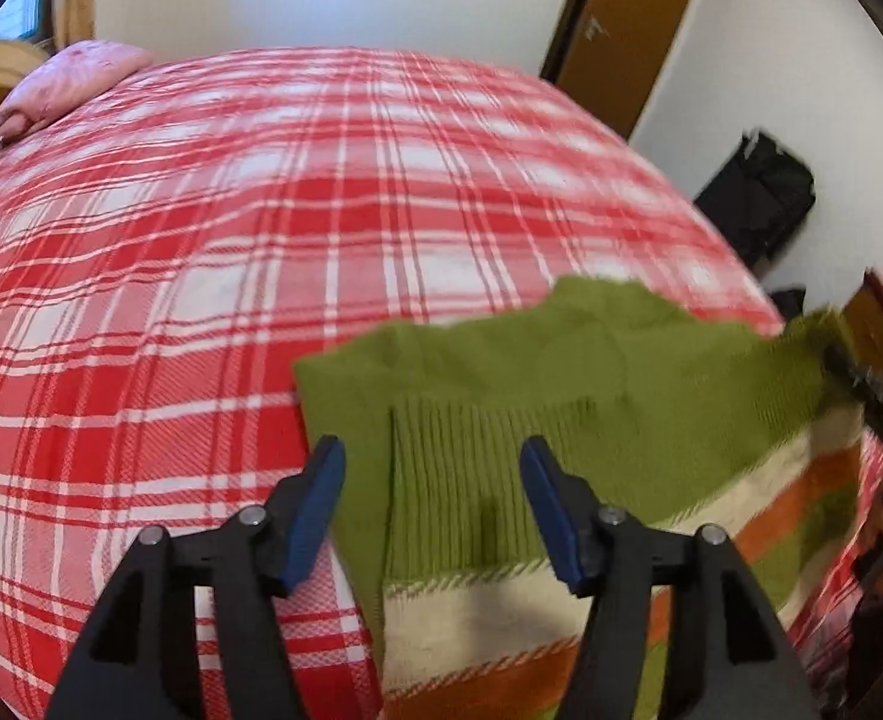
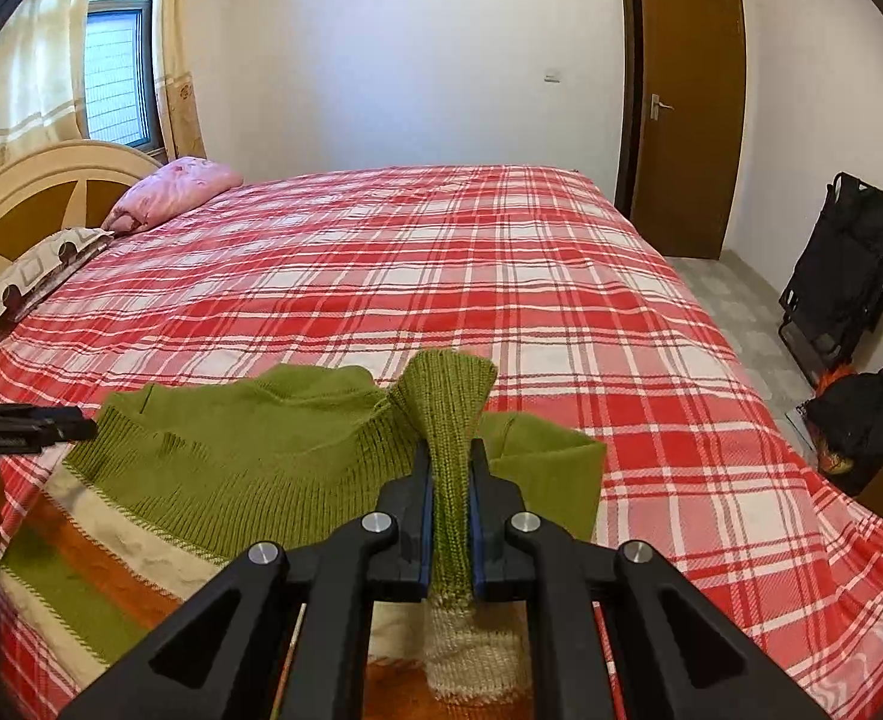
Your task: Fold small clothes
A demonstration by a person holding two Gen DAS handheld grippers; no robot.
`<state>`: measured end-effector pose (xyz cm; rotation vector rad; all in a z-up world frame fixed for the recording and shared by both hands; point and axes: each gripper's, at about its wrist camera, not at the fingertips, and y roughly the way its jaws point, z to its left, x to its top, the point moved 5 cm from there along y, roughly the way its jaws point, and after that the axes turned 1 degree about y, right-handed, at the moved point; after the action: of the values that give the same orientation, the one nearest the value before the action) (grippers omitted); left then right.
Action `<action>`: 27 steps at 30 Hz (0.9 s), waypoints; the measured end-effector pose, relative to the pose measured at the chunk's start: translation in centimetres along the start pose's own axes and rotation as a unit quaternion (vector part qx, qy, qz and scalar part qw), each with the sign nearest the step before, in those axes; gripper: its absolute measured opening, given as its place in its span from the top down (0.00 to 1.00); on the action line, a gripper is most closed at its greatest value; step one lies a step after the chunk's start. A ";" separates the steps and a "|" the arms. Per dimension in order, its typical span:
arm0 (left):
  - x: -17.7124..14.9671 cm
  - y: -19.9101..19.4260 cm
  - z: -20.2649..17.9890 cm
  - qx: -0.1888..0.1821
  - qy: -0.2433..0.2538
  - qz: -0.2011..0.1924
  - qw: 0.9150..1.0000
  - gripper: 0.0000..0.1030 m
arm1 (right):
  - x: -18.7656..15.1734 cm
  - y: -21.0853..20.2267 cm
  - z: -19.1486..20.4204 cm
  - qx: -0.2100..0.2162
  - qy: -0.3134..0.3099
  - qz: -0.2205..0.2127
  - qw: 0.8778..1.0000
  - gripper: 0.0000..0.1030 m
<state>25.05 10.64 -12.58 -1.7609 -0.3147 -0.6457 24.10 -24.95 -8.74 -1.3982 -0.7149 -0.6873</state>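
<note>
- Sweater (image 2: 231,462): small knit, green upper body with ribbed bands, then cream, orange and green stripes lower down. It lies on the near part of the bed, partly folded, one green panel (image 2: 552,468) turned out flat to the right.
- Sleeve (image 2: 450,414): green ribbed knit turning cream toward the camera, bunched into a narrow upright strip with its cuff end fanning out above the fingertips.
- Right gripper (image 2: 450,468): fingers clamped tight on the sleeve, blue pads pressing both sides of it.
- Left gripper (image 1: 432,462): fingers spread wide with nothing between them, poised over the ribbed green section of the sweater (image 1: 501,420); contact with the cloth cannot be told. This view is motion-blurred.
- Bedspread (image 2: 441,276): red and white plaid, covering the whole bed under the garment.
- Pink pillow (image 2: 171,189) and a patterned pillow (image 2: 45,267) by the headboard (image 2: 27,192), well apart from the sweater.
- Curtained window (image 2: 114,72) behind the headboard; brown door (image 2: 690,108) at far right.
- Black bags (image 2: 849,276) on the floor against the right wall.
</note>
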 end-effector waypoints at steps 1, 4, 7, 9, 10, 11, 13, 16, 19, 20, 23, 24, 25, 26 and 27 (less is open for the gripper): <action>-0.1 0.5 -0.2 0.006 0.003 0.005 1.000 0.39 | -0.1 0.0 0.0 0.001 0.001 0.001 1.000 0.92; -0.4 1.7 -0.8 -0.008 0.008 0.014 1.000 0.54 | -0.2 0.0 0.1 0.001 -0.002 0.000 1.000 0.92; -1.0 2.6 -1.4 0.006 0.022 0.030 0.999 0.90 | -0.1 0.0 -0.2 0.000 0.000 0.000 1.000 0.92; -1.1 1.9 -1.8 0.017 0.040 0.014 0.999 0.91 | -0.1 -0.1 -0.3 -0.001 0.002 -0.001 1.000 0.92; -1.0 1.3 -2.1 0.023 0.046 0.003 0.999 0.91 | -0.1 -0.1 -0.4 -0.002 0.002 -0.002 1.000 0.92; -0.6 0.6 -2.2 0.022 0.044 -0.008 0.999 0.91 | 0.1 -0.2 -0.5 -0.002 0.002 -0.004 1.000 0.92; 0.4 -0.6 -2.0 0.015 0.029 -0.027 0.999 0.91 | 0.6 -0.5 -0.6 -0.002 0.002 -0.011 1.000 0.92; 2.3 -1.7 -1.4 0.008 0.008 -0.049 0.999 0.91 | 1.8 -0.3 -0.7 -0.008 -0.004 -0.021 1.000 0.92; 4.2 -1.4 -0.9 0.020 -0.005 -0.056 0.998 0.91 | 3.0 0.7 -1.0 -0.007 0.001 -0.025 1.000 0.92; 4.7 -1.1 -0.7 0.022 -0.012 -0.058 0.998 0.91 | 3.5 1.2 -1.1 -0.009 0.003 -0.027 1.000 0.92; 6.1 0.2 0.0 0.036 -0.030 -0.060 0.997 0.91 | 4.6 3.2 -1.6 -0.021 0.005 -0.027 0.999 0.92; 6.4 0.8 0.3 0.041 -0.034 -0.059 0.997 0.91 | 4.8 3.9 -1.7 -0.023 0.006 -0.024 0.999 0.92; 6.5 1.3 0.5 0.048 -0.036 -0.058 0.997 0.91 | 4.8 4.9 -1.8 -0.029 0.005 -0.021 0.999 0.92; 6.6 1.9 0.6 0.053 -0.039 -0.056 0.996 0.91 | 4.8 5.7 -1.9 -0.033 0.003 -0.017 0.999 0.92; 6.7 2.6 0.8 0.058 -0.042 -0.052 0.996 0.91 | 4.6 6.4 -2.0 -0.037 0.002 -0.014 0.999 0.92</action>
<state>32.02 9.90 -10.97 -1.6716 -0.4951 -0.6166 32.04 -26.61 -9.17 -1.4564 -0.7130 -0.7435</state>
